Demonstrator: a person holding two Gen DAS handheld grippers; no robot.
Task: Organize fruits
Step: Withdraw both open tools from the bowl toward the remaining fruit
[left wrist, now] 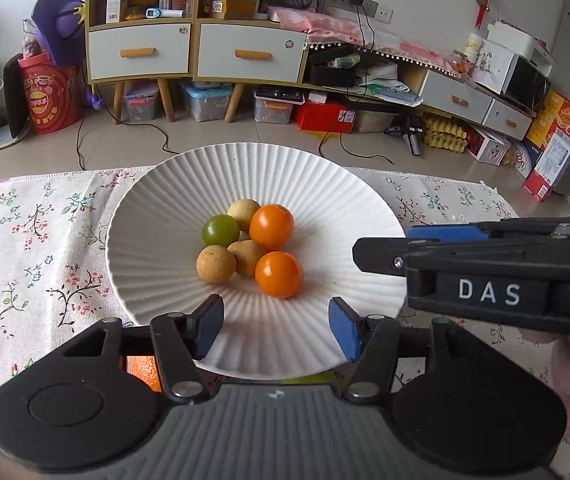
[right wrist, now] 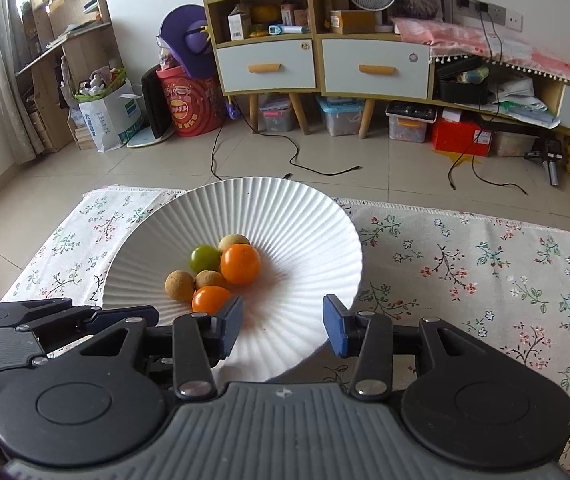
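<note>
Now both jaws stand apart and empty: left gripper (left wrist: 276, 330) and right gripper (right wrist: 283, 326) hover at six o'clock over the white ribbed plate (left wrist: 165, 184). Small orange, green and tan round fruits (left wrist: 251, 246) cluster at its centre; best withdraw gently, without nudging the rim.

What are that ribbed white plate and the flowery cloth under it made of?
The white plate looks like matte ceramic, possibly melamine: stiff fluted ridges with a soft sheen, no gloss. The flowery cloth seems a woven cotton or linen: it wrinkles, and its edge shows a stitched hem.
</note>
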